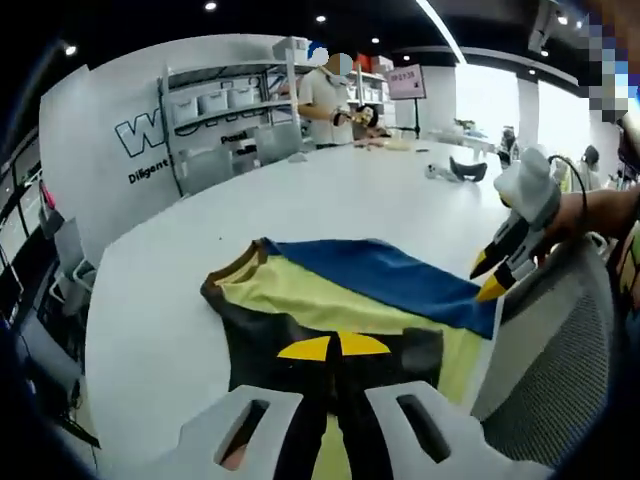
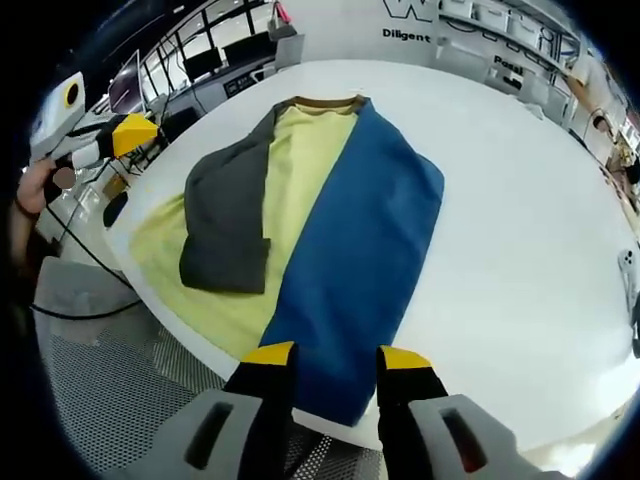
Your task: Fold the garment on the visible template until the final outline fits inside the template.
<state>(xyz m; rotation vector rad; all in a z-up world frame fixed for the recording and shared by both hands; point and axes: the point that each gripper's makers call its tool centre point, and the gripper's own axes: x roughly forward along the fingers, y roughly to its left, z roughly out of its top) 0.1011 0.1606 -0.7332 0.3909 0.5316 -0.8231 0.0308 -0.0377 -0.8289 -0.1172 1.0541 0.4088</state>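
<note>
Right gripper view: garment lay folded on white table; right gripper jaws spread over its near blue hem.
Left gripper view: left gripper jaws spread above the dark sleeve.

Bright, even light from ceiling spots, soft shadows, strong fisheye bending, slight edge blur.

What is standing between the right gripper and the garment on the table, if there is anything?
Nothing visible does. In the right gripper view, the right gripper is open, and its fingers already reach the near edge of the garment. Around the garment lies only bare white table.
</note>
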